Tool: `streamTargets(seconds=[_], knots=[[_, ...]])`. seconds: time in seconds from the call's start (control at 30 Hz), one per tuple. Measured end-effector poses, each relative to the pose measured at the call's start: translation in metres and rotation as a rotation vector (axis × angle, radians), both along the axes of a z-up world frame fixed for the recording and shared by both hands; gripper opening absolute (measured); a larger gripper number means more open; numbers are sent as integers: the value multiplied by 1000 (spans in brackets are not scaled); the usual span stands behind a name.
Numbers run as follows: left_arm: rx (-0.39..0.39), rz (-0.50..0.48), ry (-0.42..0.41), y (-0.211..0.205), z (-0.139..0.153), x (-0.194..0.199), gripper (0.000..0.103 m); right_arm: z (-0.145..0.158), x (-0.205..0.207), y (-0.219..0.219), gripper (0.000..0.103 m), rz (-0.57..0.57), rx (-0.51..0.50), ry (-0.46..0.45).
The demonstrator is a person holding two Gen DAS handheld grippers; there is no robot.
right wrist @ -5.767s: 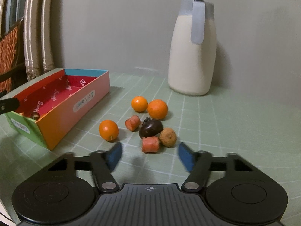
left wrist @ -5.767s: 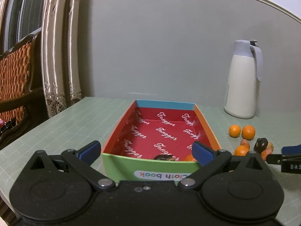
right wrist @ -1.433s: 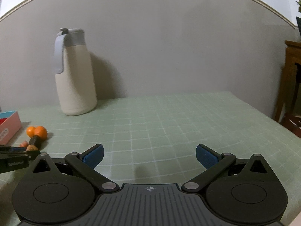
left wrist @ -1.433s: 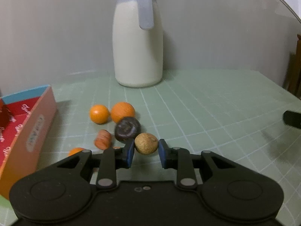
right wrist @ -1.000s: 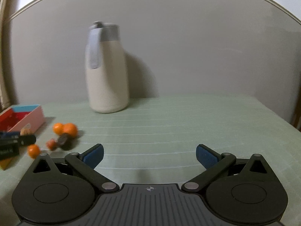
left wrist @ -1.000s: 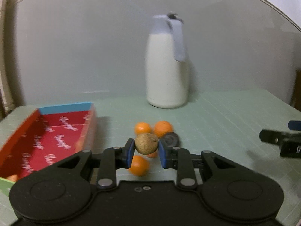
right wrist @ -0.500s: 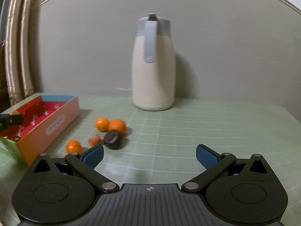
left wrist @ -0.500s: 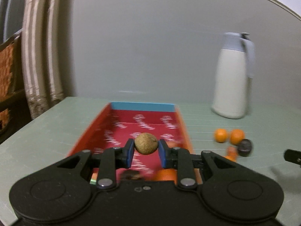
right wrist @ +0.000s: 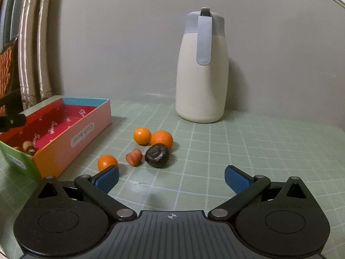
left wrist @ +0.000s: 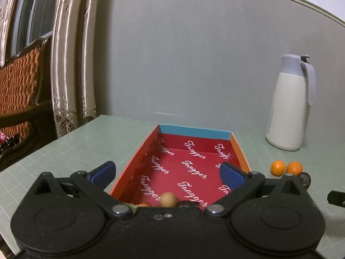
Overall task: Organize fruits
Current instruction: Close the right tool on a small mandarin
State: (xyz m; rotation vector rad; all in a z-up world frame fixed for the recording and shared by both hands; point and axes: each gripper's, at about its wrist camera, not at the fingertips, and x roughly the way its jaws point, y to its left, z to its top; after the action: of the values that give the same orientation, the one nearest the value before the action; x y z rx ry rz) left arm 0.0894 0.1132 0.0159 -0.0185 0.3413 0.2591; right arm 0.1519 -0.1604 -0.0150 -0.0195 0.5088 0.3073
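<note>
Brown nut now lying on the red floor of the box at its near end, beside a dark fruit and a sliver of orange fruit; half a second earlier, clamped between the left gripper's pads above that same box. Left gripper since sprung wide apart and empty, poised over the box's near wall. Seen also from the right wrist view: nut tucked in the green-ended corner of the box.

Outside the box, on the green gridded table: two oranges touching each other, a dark round fruit just in front of them, a carrot-like stub beside it, and a third orange nearer the box, just behind the right gripper's left finger. Right gripper spread wide, holding nothing, low over the table and facing this cluster; half a second ago likewise spread, with the cluster farther left in its view. Tip of the left gripper jutting in at that view's left edge, over the box.

Cream jug with grey lid and handle upright by the wall, well behind the fruit. Curtains and a woven chair off the table's left edge.
</note>
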Motion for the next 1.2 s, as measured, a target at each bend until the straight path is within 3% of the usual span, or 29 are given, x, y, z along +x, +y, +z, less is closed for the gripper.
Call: streamTargets(seconds=[0.27, 0.67, 0.7, 0.77, 0.97, 1.07, 1.13, 1.2], knots=[[0, -2, 1, 1, -2, -1, 97, 1, 0, 13, 103, 27, -39, -47], [7, 44, 5, 26, -2, -13, 97, -3, 11, 53, 101, 120, -29, -32], [6, 48, 7, 29, -2, -14, 97, -3, 13, 56, 89, 128, -26, -25], [4, 64, 8, 36, -2, -17, 97, -7, 19, 64, 75, 140, -26, 6], [-8, 99, 14, 52, -2, -22, 97, -12, 26, 82, 72, 166, -40, 21], [-10, 108, 14, 58, -1, -25, 97, -16, 32, 88, 51, 165, -58, 56], [-10, 113, 14, 61, -1, -27, 97, -20, 36, 91, 46, 163, -68, 84], [-9, 120, 16, 64, -1, -28, 97, -23, 39, 92, 30, 163, -75, 107]])
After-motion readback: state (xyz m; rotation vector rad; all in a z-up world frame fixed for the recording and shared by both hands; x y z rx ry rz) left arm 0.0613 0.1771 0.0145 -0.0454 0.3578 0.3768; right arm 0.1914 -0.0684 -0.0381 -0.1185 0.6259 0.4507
